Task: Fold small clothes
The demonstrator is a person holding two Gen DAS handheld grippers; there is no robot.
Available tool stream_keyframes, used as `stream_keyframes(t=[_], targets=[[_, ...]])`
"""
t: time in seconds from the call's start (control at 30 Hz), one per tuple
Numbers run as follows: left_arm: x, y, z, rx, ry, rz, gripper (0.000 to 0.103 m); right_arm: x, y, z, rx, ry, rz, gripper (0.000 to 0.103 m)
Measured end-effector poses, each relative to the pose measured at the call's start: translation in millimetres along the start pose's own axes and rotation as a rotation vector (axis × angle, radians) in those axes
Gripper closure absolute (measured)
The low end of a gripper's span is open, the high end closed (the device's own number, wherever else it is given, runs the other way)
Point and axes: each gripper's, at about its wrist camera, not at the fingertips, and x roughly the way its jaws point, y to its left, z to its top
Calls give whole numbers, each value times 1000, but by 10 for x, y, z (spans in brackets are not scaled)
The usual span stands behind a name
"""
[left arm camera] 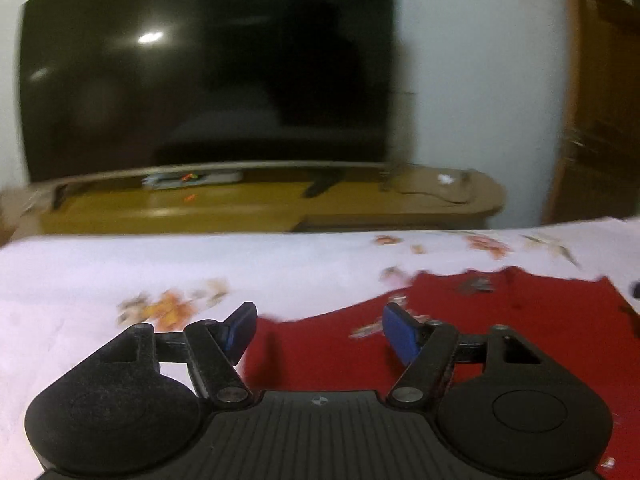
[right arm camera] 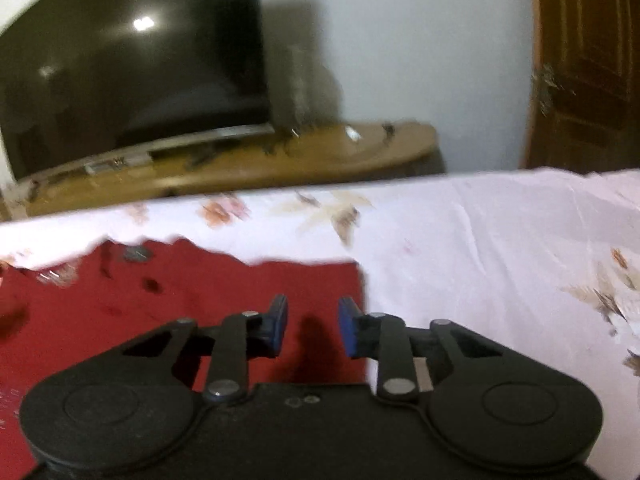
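A red garment (left arm camera: 500, 320) lies flat on a white flower-print sheet (left arm camera: 120, 272). In the left wrist view my left gripper (left arm camera: 320, 328) is open and empty, just above the garment's left edge. In the right wrist view the same red garment (right arm camera: 160, 292) fills the lower left. My right gripper (right arm camera: 312, 326) is open and empty above the garment's right edge, its right finger over the sheet (right arm camera: 500, 260). Both views are blurred.
Beyond the sheet's far edge stands a low wooden TV stand (left arm camera: 280, 204) with a large dark television (left arm camera: 200, 72) on it. A white wall (right arm camera: 400, 40) and a brown wooden door (right arm camera: 588, 64) are at the right.
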Motion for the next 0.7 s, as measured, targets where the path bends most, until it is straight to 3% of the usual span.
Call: stream_keyframes(t=[0.07, 0.13, 0.17, 0.2, 0.23, 0.27, 0.33, 0.43, 0.47, 0.53, 0.57, 0.63, 0.7], targets=[[128, -87, 0, 32, 43, -39, 33, 22, 124, -15, -57, 1, 50, 77], [354, -122, -84, 79, 136, 10, 33, 145, 211, -49, -104, 44, 63, 79], [480, -90, -164, 91, 197, 39, 28, 252, 212, -86, -118, 94, 32, 80], [492, -10, -225, 52, 164, 29, 24, 334, 173, -126, -117, 129, -2, 81], [487, 42, -206, 18, 173, 21, 24, 330, 109, -146, -91, 103, 15, 81], [465, 48, -166, 13, 179, 28, 24, 326, 75, -127, -68, 112, 21, 81], [273, 25, -137, 25, 117, 16, 24, 252, 91, -47, -63, 121, 3, 80], [28, 8, -185, 10, 65, 1, 24, -9, 76, -11, -58, 36, 39, 76], [-11, -7, -226, 1, 67, -14, 24, -95, 54, -45, -56, 23, 52, 74], [123, -106, -378, 59, 158, 13, 23, -55, 72, -149, -74, 64, 70, 78], [121, -106, -406, 55, 139, 22, 21, 77, 99, -242, -107, 131, 36, 76], [147, -86, -349, 32, 159, 29, 21, 112, 129, -351, -131, 88, 24, 75], [57, -116, -305, 33, 143, 49, 21, 103, 140, -306, -116, 100, 14, 75]])
